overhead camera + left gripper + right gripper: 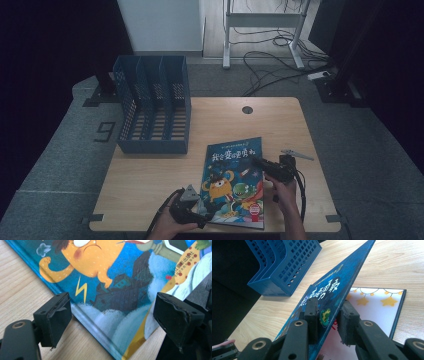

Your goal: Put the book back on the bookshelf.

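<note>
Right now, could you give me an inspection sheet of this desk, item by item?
Surface: wooden table with a round cable hole.
Job's things: picture book lying near the front edge, its front cover lifted; blue file rack at back left, slots look empty.
Clutter: nothing seen.
Grippers: left gripper open, straddling the book's corner; right gripper closed on the cover's edge.
Cables: one trailing from each gripper; more on the floor behind.
Surroundings: grey floor, white frame legs, dark sides.
</note>
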Action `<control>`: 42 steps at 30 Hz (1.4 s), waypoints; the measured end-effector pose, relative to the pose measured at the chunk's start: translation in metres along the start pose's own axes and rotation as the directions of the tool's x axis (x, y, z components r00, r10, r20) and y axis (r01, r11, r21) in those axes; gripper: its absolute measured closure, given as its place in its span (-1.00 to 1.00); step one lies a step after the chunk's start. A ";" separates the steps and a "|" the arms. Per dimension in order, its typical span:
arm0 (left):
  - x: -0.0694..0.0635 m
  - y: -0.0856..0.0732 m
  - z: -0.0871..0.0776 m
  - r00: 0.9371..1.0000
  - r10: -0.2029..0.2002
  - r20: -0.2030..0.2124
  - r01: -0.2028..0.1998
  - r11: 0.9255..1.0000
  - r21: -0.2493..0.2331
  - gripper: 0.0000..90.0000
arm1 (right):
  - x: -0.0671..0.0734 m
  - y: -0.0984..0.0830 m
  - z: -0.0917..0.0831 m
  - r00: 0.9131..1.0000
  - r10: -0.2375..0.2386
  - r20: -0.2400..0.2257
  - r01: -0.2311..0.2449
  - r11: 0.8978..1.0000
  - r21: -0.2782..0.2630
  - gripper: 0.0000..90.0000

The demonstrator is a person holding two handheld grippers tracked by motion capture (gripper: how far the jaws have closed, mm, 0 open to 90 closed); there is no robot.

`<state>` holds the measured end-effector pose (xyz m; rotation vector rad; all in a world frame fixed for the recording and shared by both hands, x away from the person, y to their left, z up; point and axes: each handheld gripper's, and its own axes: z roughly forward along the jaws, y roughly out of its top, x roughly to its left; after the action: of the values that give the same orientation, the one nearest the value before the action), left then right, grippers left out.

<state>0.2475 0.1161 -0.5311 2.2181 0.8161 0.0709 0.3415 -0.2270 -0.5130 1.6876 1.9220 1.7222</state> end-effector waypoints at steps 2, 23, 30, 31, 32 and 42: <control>-0.001 0.000 0.000 1.000 0.009 0.002 -0.009 1.000 0.001 -0.68 | -0.001 0.000 -0.001 1.000 0.002 0.002 -0.002 1.000 -0.005 0.56; -0.012 -0.001 0.015 0.999 0.032 0.002 -0.032 0.999 0.007 -0.86 | -0.010 0.003 -0.010 0.999 0.022 0.029 -0.021 0.999 -0.032 0.57; -0.006 -0.001 0.018 1.000 0.005 0.013 -0.005 1.000 0.003 -0.86 | -0.012 0.005 -0.015 0.998 0.032 0.048 -0.030 0.998 -0.046 0.58; -0.005 0.000 0.018 1.000 0.004 0.017 -0.005 1.000 0.006 -0.86 | -0.012 0.005 -0.015 0.998 0.030 0.050 -0.028 0.999 -0.045 0.58; -0.005 0.000 0.018 1.000 0.004 0.021 -0.004 1.000 0.009 -0.86 | -0.012 0.005 -0.015 0.998 0.029 0.050 -0.027 0.999 -0.044 0.57; -0.006 0.000 0.019 1.000 0.027 0.006 -0.028 0.999 0.019 -0.85 | -0.011 0.010 -0.010 0.998 -0.001 0.056 0.003 1.000 -0.021 0.50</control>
<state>0.2477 0.1004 -0.5437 2.2470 0.7861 0.0700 0.3459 -0.2439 -0.5082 1.7072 1.8749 1.6695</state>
